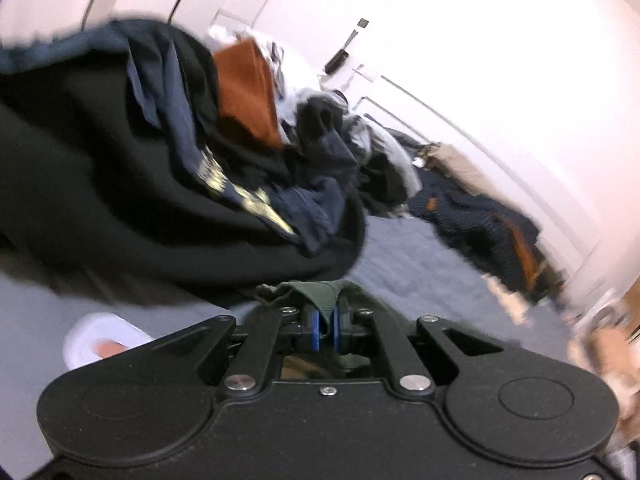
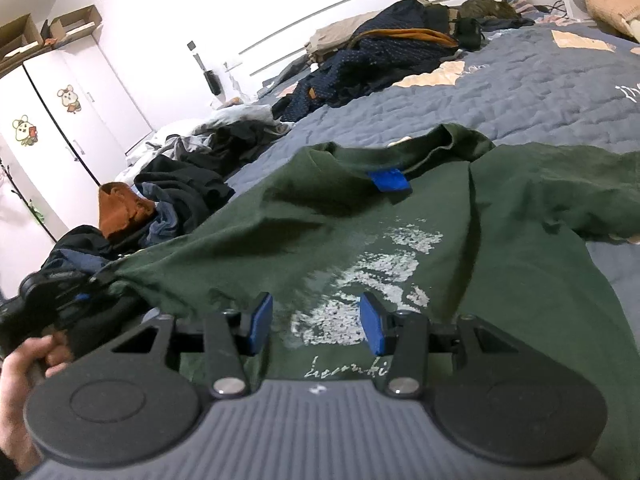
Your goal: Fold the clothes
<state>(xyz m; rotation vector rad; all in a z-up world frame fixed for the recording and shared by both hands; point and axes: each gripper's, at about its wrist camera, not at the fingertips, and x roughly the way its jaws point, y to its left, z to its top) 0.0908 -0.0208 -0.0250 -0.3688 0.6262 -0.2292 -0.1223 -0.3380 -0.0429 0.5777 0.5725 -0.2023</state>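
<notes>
green t-shirt (image 2: pixel 400 248): lying print-up on the bed (image 2: pixel 520 92), collar toward the far end, mostly spread out but not smoothed. The right sleeve area is rumpled, and the left edge is pulled up off the quilt into a tight ridge.

left hand-held gripper (image 1: pixel 325 326): clenched on a bit of that green fabric. The wrist view shows the cloth pinched right between the blue pads (image 1: pixel 315 330). In the other view it's off at the shirt's left edge (image 2: pixel 86 296), with a hand (image 2: pixel 24 364) on its handle.

right hand-held gripper (image 2: pixel 316 322): released, blue pads standing apart just above the white print on the shirt's chest, gripping nothing.

done so far: honestly not much. The shirt is out of the heap and laid roughly flat, and one edge is picked up. No actual fold in it that I can see.

left to do: my guess is the left side gets carried over toward the middle, then the other side, then the length. So basically the whole fold.

laundry pile (image 1: pixel 168 152): big dark heap just left of the shirt with a rust-orange piece (image 1: pixel 246 92) on top, all unfolded.

more clothes (image 2: pixel 384 56): second jumble by the headboard, navy dotted stuff with an orange lining.

overall: very early, one shirt in progress and loads waiting.
</notes>
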